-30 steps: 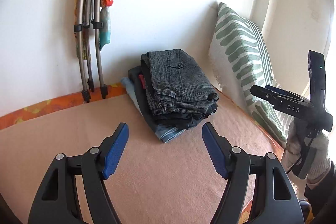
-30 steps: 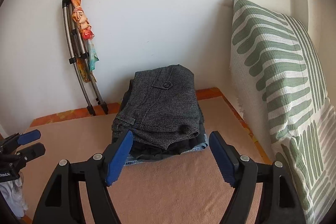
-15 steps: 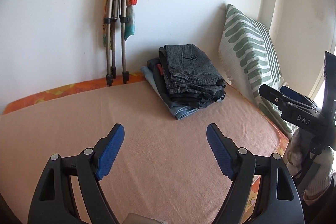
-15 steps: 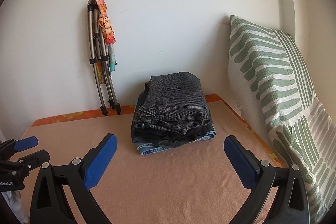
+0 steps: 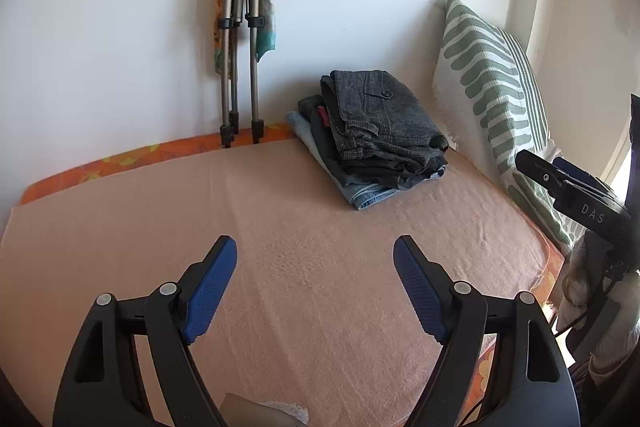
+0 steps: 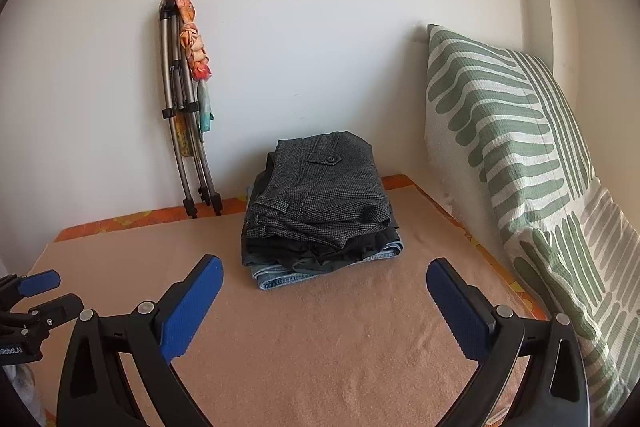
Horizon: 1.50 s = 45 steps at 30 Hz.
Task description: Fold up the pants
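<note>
A stack of folded pants (image 5: pixel 376 143) lies at the far right of a peach blanket (image 5: pixel 280 227), with grey tweed pants on top, dark ones beneath and jeans at the bottom. It also shows in the right wrist view (image 6: pixel 320 211). My left gripper (image 5: pixel 314 267) is open and empty over the blanket, well short of the stack. My right gripper (image 6: pixel 324 291) is open and empty, just in front of the stack. The right gripper also shows at the right edge of the left wrist view (image 5: pixel 576 195).
A green-striped pillow (image 6: pixel 520 167) leans along the right side. A folded metal tripod (image 5: pixel 240 39) with a bright cloth tied to it stands against the white wall. An orange patterned sheet (image 5: pixel 120 163) edges the blanket. A pale object (image 5: pixel 256 411) shows at the bottom edge.
Both grippers have pulled back from the stack, which now looks smaller and farther away. Both stay open and empty.
</note>
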### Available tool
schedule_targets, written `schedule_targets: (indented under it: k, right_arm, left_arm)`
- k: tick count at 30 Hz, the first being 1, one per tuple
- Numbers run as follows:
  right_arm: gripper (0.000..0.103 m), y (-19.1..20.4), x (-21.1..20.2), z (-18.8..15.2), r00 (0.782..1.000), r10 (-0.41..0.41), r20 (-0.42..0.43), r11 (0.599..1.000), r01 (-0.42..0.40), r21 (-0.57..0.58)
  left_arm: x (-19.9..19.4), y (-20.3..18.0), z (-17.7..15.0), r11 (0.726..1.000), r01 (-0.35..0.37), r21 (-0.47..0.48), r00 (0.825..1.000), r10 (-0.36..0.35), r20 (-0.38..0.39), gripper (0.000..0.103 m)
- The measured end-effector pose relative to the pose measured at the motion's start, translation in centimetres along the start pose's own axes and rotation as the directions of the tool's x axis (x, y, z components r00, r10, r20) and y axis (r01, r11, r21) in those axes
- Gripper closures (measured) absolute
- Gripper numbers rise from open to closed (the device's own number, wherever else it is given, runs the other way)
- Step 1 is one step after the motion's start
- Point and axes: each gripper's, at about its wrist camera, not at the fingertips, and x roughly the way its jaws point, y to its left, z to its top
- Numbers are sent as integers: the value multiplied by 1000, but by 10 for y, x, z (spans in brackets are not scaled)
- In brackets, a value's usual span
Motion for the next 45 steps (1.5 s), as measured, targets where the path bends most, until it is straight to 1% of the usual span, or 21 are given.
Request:
schedule_targets:
  k: [4,13,17,26,37,45]
  right_arm:
    - [0,0,3,-4,1000,-5,-5,1000,5,-6]
    - [0,5,6,-4,1000,0,-1,1000,0,-17]
    - [0,3,6,-6,1000,2,-4,1000,-2,-3]
    - [0,5,4,-9,1000,-2,-6,1000,2,-16]
    - [0,9,3,-9,1000,0,2,1000,0,-27]
    - [0,13,3,-10,1000,2,-2,999,-2,-37]
  left_arm:
    - [-3,-4,-1,1000,1,17,1000,-1,1,22]
    - [-4,3,-3,1000,2,0,1000,-2,5,22]
    - [-5,8,-5,1000,-12,-14,1000,12,16,22]
    - [-6,8,-8,1000,-12,-11,1000,12,9,22]
    - [-13,6,-8,1000,-14,-2,1000,14,28,22]
    - [-12,5,-9,1000,-13,0,1000,13,25,22]
